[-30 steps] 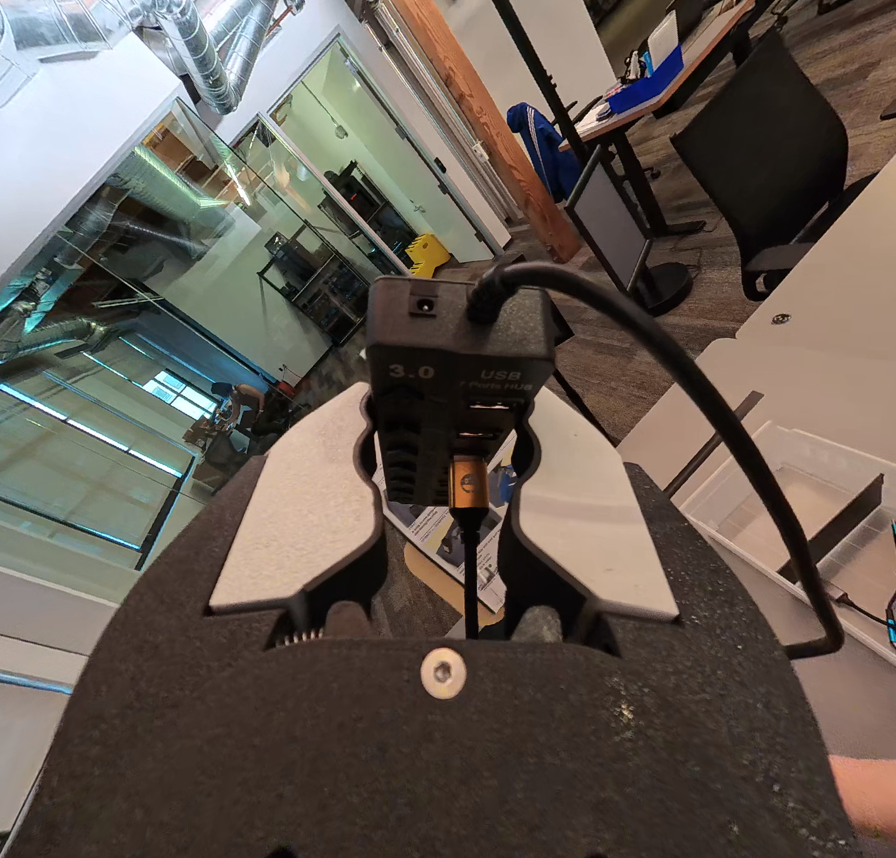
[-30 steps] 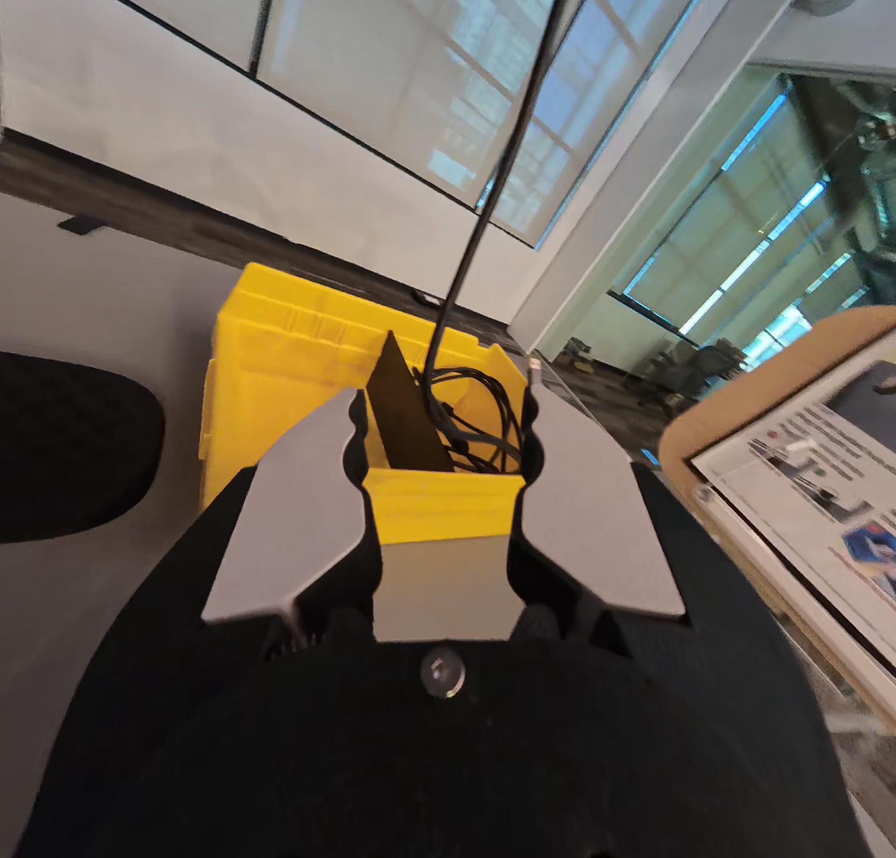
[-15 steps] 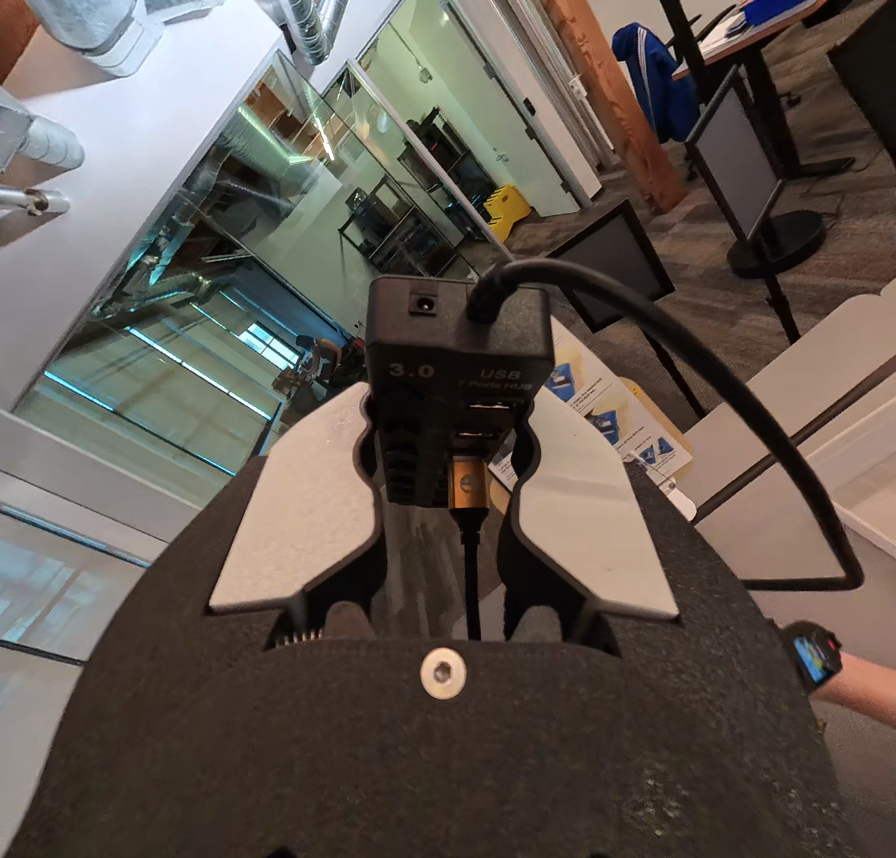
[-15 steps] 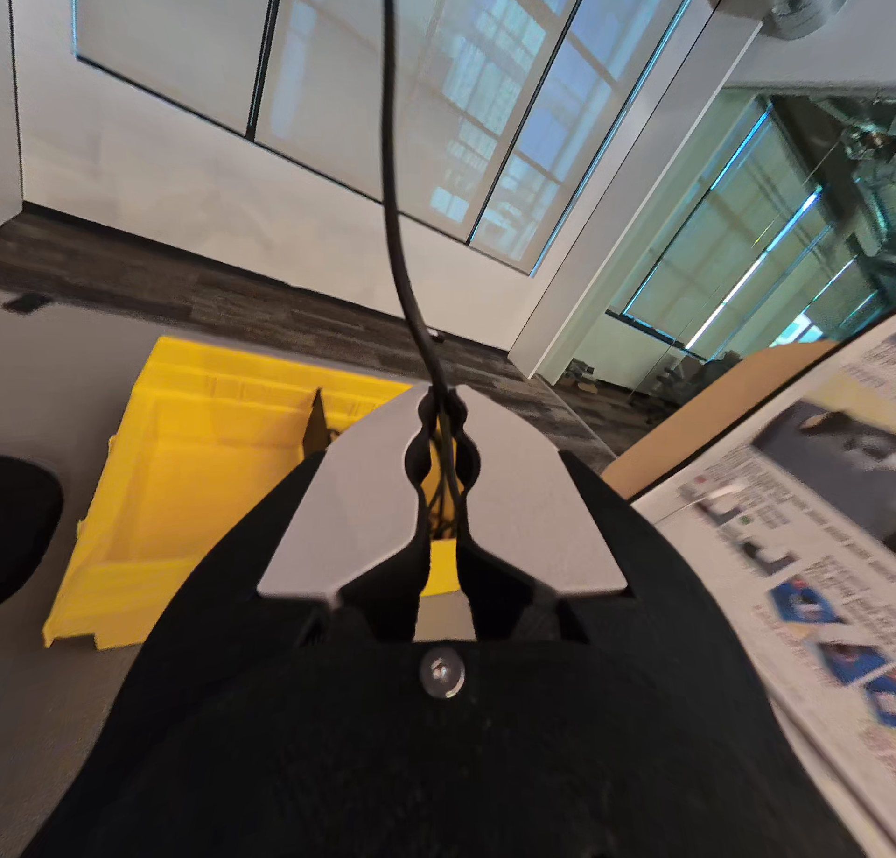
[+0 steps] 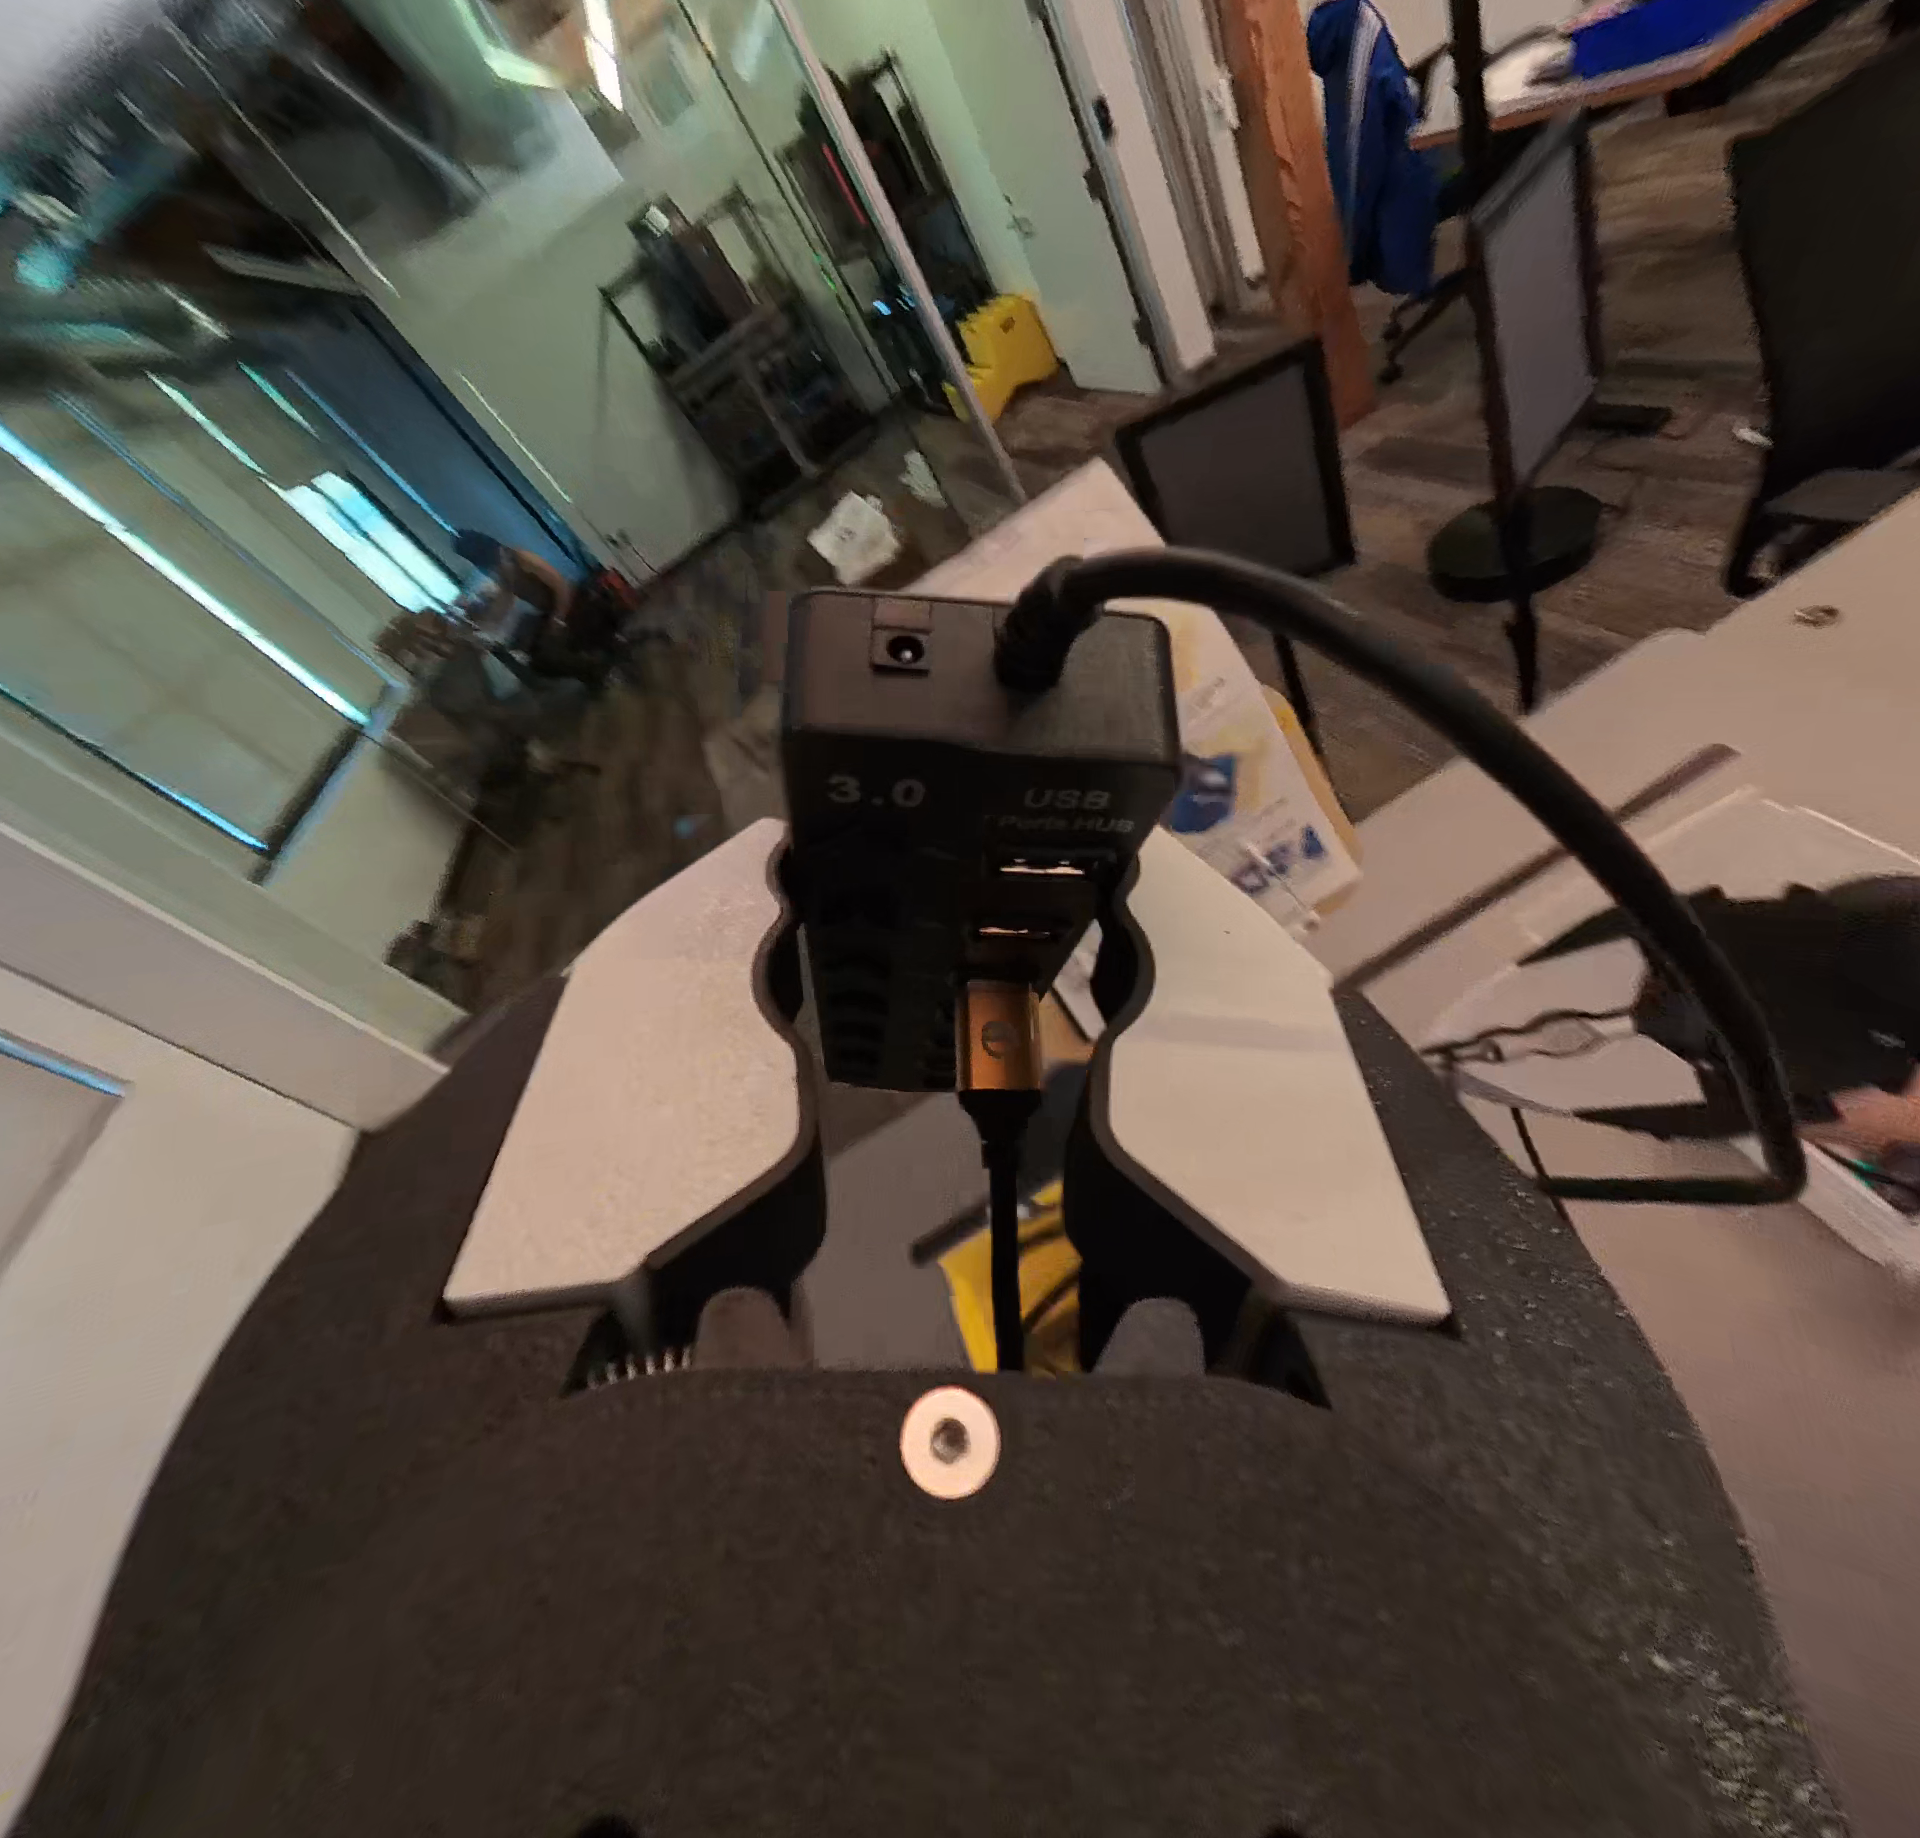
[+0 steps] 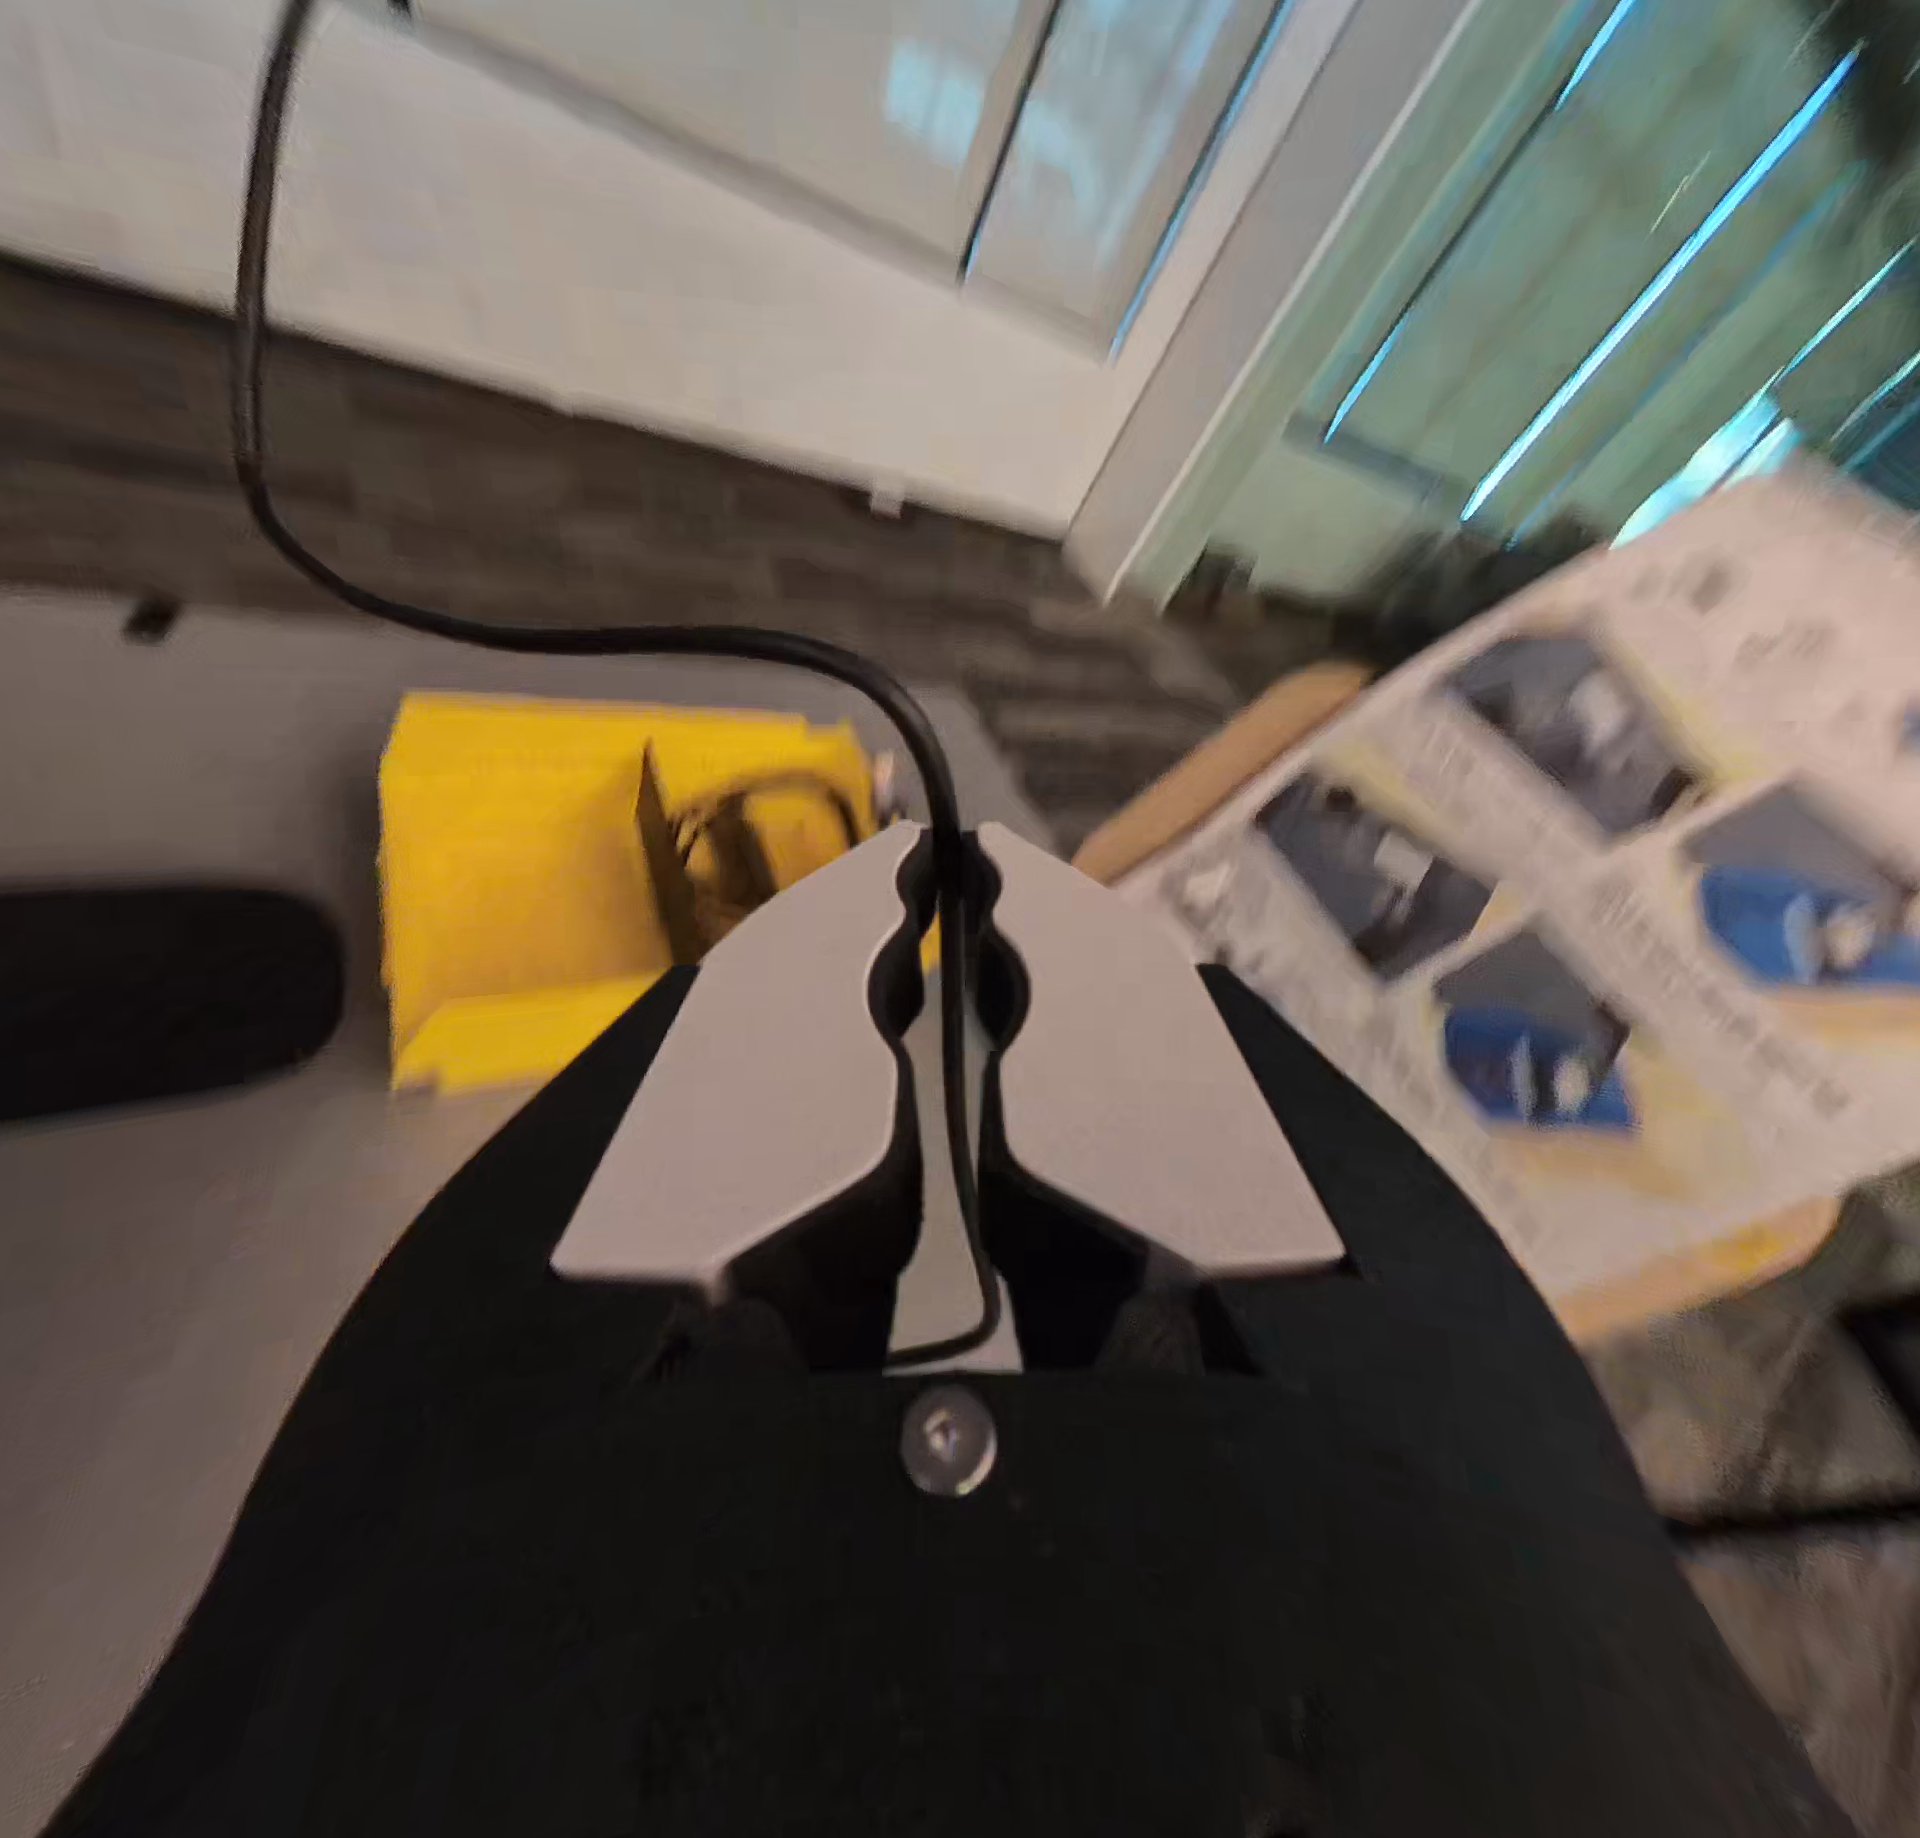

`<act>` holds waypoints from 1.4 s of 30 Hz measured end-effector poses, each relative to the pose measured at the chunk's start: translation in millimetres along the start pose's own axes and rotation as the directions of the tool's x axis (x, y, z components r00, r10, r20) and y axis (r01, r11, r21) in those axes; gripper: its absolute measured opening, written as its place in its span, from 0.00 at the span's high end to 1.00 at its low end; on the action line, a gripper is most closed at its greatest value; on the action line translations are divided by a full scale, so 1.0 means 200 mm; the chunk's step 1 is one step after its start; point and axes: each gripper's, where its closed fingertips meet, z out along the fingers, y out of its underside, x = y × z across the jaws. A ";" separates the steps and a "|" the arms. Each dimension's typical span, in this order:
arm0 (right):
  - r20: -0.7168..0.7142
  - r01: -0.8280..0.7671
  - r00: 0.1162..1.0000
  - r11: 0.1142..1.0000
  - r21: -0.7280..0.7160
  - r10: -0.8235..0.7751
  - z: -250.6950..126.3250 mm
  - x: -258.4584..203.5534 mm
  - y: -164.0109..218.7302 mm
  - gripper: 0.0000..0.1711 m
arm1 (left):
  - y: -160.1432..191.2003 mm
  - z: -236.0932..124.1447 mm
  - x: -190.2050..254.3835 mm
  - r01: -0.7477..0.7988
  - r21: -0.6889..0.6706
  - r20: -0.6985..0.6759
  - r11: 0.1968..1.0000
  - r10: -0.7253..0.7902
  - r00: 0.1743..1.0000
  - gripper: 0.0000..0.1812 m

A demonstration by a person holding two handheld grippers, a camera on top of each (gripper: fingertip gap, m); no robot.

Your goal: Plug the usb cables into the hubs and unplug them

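Note:
My left gripper [image 5: 951, 947] is shut on a black USB hub [image 5: 977, 801] and holds it upright above the table. A gold USB plug [image 5: 1000, 1038] sits in one of the hub's ports, with its thin black cable hanging down between the fingers. The hub's own thick black cable [image 5: 1507, 770] arcs off to the right. My right gripper [image 6: 948, 853] is shut on a thin black cable [image 6: 582, 637] that loops up to the left and out of view. Its far end is hidden.
A yellow bin [image 6: 540, 874] with a divider and coiled cables stands on the grey table [image 6: 208, 1269] ahead of the right gripper. A printed sheet on a wooden board [image 6: 1538, 915] lies to the right. A clear tray [image 5: 1662, 915] and a hand [image 5: 1881, 1113] show at right. About 35 centimeters separates my left fingertips from my right.
My right gripper has closed on the thin black cable and pulled back from the yellow bin. My left gripper has tilted down toward the table with the hub still in it.

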 end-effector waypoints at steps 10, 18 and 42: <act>0.010 -0.436 0.874 0.792 -0.427 0.486 0.13 -0.26 1.17 0.96 | 0.76 0.62 0.82 0.164 -0.117 -0.395 0.980 -0.197 0.897 0.70; -0.134 -0.591 0.774 0.631 -0.504 0.618 0.15 -0.25 1.42 0.75 | 1.31 1.01 1.23 0.321 -0.223 -0.536 0.920 -0.391 0.748 0.71; -0.168 -0.580 0.814 0.794 -0.180 0.556 0.20 -0.09 0.86 0.72 | 2.02 1.23 1.49 -0.069 -0.278 -0.338 0.958 -0.030 0.941 0.71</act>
